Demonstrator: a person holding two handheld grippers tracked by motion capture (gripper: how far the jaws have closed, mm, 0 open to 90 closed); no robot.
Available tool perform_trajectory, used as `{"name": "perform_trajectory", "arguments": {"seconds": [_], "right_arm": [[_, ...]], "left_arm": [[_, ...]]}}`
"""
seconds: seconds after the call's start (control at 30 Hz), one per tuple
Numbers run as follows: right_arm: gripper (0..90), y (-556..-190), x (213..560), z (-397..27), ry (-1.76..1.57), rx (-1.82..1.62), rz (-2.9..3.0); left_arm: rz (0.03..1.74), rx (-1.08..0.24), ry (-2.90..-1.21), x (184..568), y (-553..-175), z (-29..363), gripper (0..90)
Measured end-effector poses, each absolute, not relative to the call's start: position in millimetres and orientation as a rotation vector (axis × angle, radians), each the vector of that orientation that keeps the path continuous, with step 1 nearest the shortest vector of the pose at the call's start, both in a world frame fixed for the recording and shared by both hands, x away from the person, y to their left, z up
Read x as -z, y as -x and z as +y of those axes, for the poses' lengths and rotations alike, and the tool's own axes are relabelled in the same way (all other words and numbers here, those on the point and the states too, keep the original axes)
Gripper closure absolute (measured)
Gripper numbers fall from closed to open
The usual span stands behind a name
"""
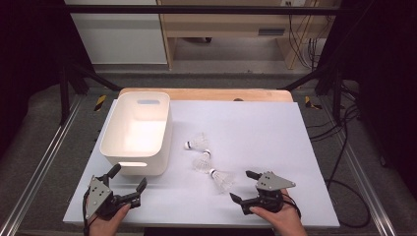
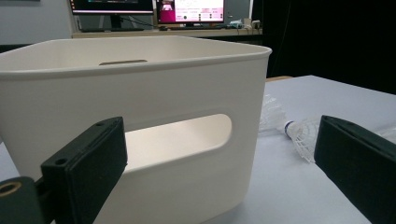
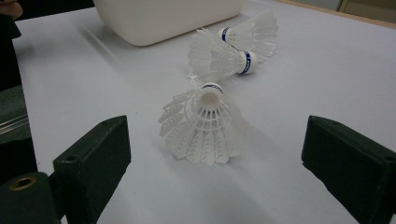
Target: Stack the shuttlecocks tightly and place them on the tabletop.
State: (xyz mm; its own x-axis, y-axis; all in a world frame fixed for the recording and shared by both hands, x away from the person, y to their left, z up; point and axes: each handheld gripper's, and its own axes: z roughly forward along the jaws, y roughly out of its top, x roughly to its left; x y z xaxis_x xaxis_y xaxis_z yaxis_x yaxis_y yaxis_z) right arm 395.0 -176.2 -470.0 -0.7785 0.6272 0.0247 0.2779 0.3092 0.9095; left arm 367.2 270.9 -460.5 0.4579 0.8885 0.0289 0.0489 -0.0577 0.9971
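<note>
Three white shuttlecocks, nearest (image 1: 222,180), middle (image 1: 202,162), farthest (image 1: 197,143), are counted on the white table (image 1: 275,142) beside one white bin (image 1: 136,132); both left gripper (image 1: 127,183) and right gripper (image 1: 245,186) are held wide apart, empty; blue cork bands are resolved in the right gripper view.

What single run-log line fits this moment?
left gripper: open, facing bin | right gripper: open, facing nearest shuttlecock | three shuttlecocks on table | bin: nothing visible inside
</note>
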Motion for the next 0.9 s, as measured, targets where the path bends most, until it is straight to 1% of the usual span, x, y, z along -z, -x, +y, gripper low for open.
{"name": "perform_trajectory", "arguments": {"seconds": [0.23, 0.3, 0.37, 0.57, 0.9], "right_arm": [[10.5, -393.4, 470.3, -165.8, -0.792, -1.442, 2.288], [13.2, -392.3, 470.8, -162.4, -0.79, -1.443, 2.311], [14.0, -391.2, 471.3, -158.4, -0.787, -1.438, 2.336], [22.8, -392.1, 475.0, -145.2, -0.789, -1.39, 2.409], [32.0, -401.5, 475.5, -125.7, -0.835, -1.271, 2.456]], "left_arm": [[0.872, -0.852, -1.474, 460.6, -367.4, 270.9, 2.6], [0.87, -0.852, -1.474, 460.7, -367.4, 270.5, 2.7], [0.868, -0.852, -1.473, 460.5, -367.2, 270.4, 2.6], [0.868, -0.846, -1.468, 460.6, -367.3, 271.2, 2.6], [0.869, -0.842, -1.469, 460.8, -367.6, 271.0, 2.7]]}}
